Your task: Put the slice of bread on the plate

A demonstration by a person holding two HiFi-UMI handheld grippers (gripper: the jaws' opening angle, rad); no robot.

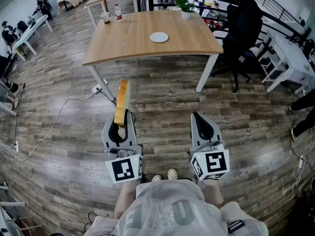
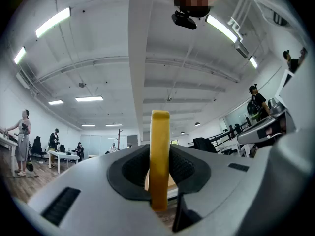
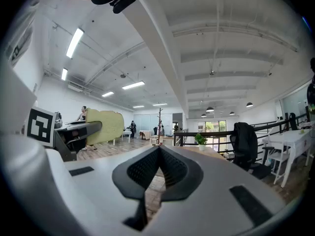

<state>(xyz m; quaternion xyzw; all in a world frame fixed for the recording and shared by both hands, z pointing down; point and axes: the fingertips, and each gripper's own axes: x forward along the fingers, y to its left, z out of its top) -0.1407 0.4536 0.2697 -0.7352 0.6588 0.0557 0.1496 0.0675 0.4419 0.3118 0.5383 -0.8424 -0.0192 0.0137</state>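
Note:
My left gripper [image 1: 122, 116] is shut on a slice of bread [image 1: 122, 102], held edge-on and standing upright out of the jaws. In the left gripper view the bread [image 2: 159, 156] shows as a narrow yellow strip pinched between the two dark pads. In the right gripper view the same slice [image 3: 104, 127] appears broadside at the left. My right gripper [image 1: 198, 117] is shut with nothing in it, its tips meeting [image 3: 159, 149]. The small white plate [image 1: 159, 37] lies on the wooden table [image 1: 133, 41] well ahead of both grippers.
A cup [image 1: 106, 17] and a bottle [image 1: 118, 12] stand at the table's far left corner, a potted plant [image 1: 185, 6] at its far right. A black office chair [image 1: 241, 31] sits right of the table. Cables [image 1: 59, 117] trail on the wooden floor at left. People stand at far desks [image 1: 29, 28].

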